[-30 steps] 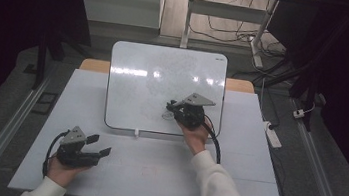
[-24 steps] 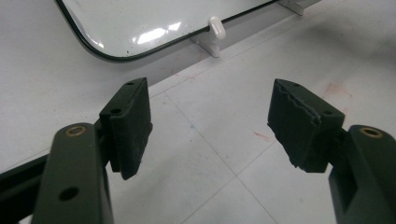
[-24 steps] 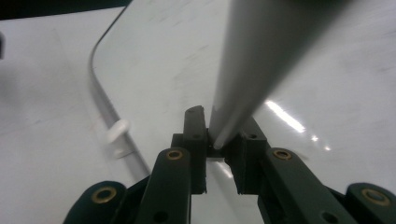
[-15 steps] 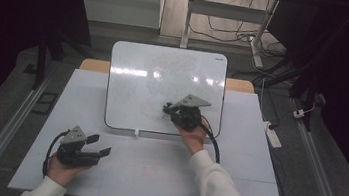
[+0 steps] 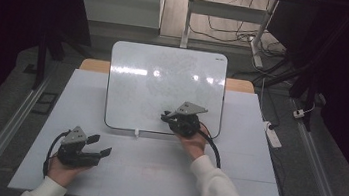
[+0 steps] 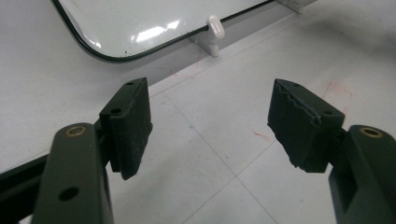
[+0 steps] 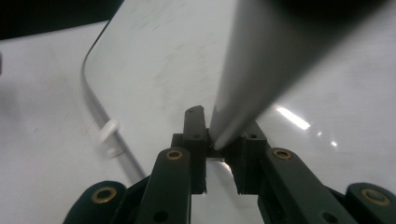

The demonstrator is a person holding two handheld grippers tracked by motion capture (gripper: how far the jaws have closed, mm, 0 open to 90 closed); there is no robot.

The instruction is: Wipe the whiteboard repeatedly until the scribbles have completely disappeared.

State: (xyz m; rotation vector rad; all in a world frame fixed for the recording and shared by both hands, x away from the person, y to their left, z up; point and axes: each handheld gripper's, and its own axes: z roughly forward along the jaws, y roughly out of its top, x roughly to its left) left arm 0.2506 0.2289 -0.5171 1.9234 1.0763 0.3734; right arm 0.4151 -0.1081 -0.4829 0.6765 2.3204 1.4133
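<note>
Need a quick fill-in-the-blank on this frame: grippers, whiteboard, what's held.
1. The right gripper is shut on a grey ____.
2. The left gripper has its jaws ____, nothing between them.
3. The right gripper hovers over the ____, which lies on the table.
4. The left gripper rests over the table, ____ of the board's near edge.

Missing words: pen; open; whiteboard; short
</note>
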